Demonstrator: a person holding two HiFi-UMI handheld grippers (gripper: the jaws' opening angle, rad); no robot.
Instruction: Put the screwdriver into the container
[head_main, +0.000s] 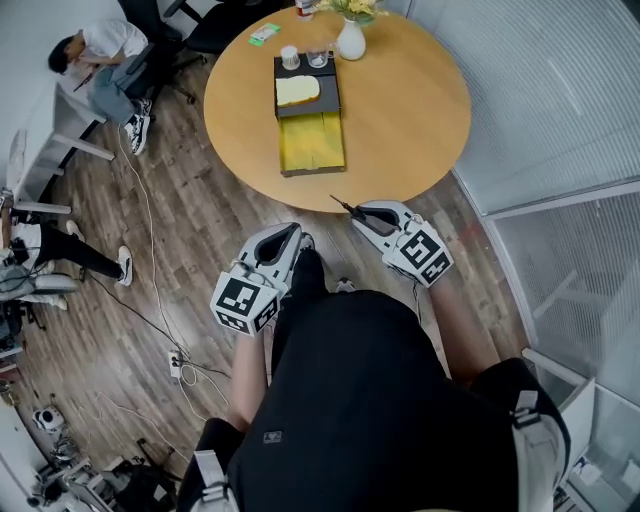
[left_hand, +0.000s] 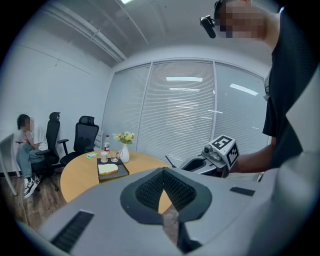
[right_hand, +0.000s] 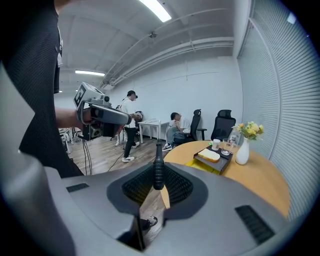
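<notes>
The round wooden table (head_main: 420, 110) fills the 12 o'clock part of your head view, with the plank floor (head_main: 190, 210) around it and a seated person (head_main: 100, 55) well off at 10 o'clock. The container (head_main: 310, 140) lies on the table at your 12 o'clock, well apart from both tools. It is a long box whose far black half carries a pale slab (head_main: 297, 90), while its near yellow half lies open. Your left gripper (head_main: 293, 230) hangs over the floor at 6 o'clock from the container, short of the table's near rim. In the left gripper view this gripper (left_hand: 163, 172) has its ribbed pads pressed together with nothing between them. Your right gripper (head_main: 358, 212) is near it at 3 o'clock, just at the table's near rim. In the right gripper view its jaws (right_hand: 158, 175) are clamped on the ribbed black handle of the screwdriver (right_hand: 158, 167). In the head view the screwdriver (head_main: 345, 206) sticks out of those jaws toward 10 o'clock, its thin tip by the table rim. A white vase (head_main: 351, 42) with yellow flowers stands at the container's 1 o'clock. Two cups (head_main: 290, 57) sit at the container's far end.
</notes>
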